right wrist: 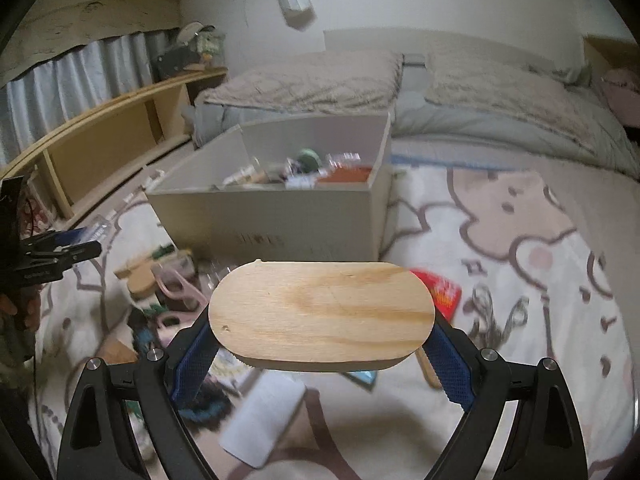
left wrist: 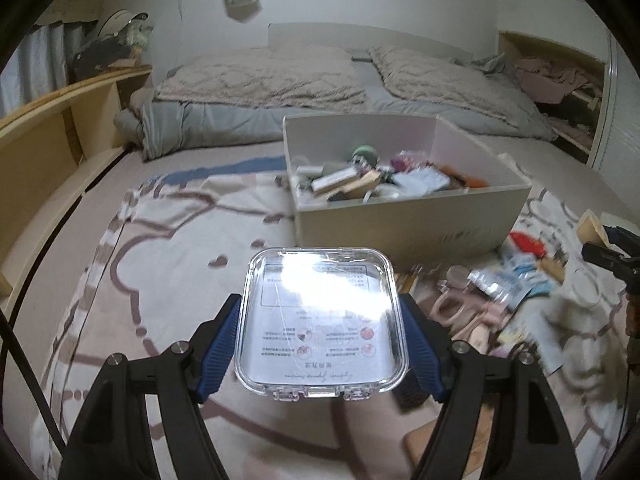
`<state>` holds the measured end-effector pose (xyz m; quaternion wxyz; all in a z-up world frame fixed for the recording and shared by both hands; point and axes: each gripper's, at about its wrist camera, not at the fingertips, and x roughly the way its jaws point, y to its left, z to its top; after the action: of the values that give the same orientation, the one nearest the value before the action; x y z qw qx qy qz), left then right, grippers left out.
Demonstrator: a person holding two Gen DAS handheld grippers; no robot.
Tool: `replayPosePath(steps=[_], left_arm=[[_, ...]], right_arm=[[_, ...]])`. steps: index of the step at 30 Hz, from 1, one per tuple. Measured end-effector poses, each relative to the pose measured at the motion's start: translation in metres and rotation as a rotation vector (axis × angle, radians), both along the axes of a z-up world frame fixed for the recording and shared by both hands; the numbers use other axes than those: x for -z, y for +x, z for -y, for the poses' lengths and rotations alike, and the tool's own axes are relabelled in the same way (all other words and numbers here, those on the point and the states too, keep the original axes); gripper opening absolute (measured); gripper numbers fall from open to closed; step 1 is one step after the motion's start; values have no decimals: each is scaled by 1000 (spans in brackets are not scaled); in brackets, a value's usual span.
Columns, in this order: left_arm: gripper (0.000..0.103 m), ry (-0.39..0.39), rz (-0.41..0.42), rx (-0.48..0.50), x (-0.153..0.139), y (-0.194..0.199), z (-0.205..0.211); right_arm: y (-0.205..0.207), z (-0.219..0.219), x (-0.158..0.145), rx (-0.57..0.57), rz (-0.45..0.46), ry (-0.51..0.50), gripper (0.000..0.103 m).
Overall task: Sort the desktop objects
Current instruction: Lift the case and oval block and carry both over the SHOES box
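- Left tool point(left wrist: 322, 350): black arms, blue ribbed pads pinching a clear case point(left wrist: 322, 320) by its two long sides. The case is rigid plastic, rectangular with rounded corners, with hinge lugs on the near edge and a printed white sheet inside. It is held clear above the blanket point(left wrist: 168, 280).
- Right tool point(right wrist: 320, 354): same build, its pads pressed against the ends of a wooden lid point(right wrist: 322, 314). The lid is a flat oval of pale plywood with visible grain and a thin edge, held level above the clutter.
- Box point(left wrist: 404, 216): white, open-topped, straight-walled, standing on the bed beyond both tools. It is part-filled with mixed small goods, blurred.
- Blanket: soft, cream, with brown cartoon outlines, covering the bed.
- Loose items point(left wrist: 500, 292): packets, pink plastic shapes and a red piece lie scattered on the blanket near the box; too blurred to identify.
- Pillows point(left wrist: 260, 76): two, quilted beige, at the head of the bed.
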<state>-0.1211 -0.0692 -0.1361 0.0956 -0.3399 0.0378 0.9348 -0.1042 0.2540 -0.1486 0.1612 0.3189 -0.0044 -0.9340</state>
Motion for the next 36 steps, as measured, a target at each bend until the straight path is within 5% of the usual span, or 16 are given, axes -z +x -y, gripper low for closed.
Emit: replayPosePath(steps=[19,36], left_arm=[[76,33,-143,83,-95,-36,-53],[76,63,-230,38,-132,-84,-67]], right_arm=[[-34,28,-87,-49,-154,41,94],[-93,60,-128,-63,-176,89,94]])
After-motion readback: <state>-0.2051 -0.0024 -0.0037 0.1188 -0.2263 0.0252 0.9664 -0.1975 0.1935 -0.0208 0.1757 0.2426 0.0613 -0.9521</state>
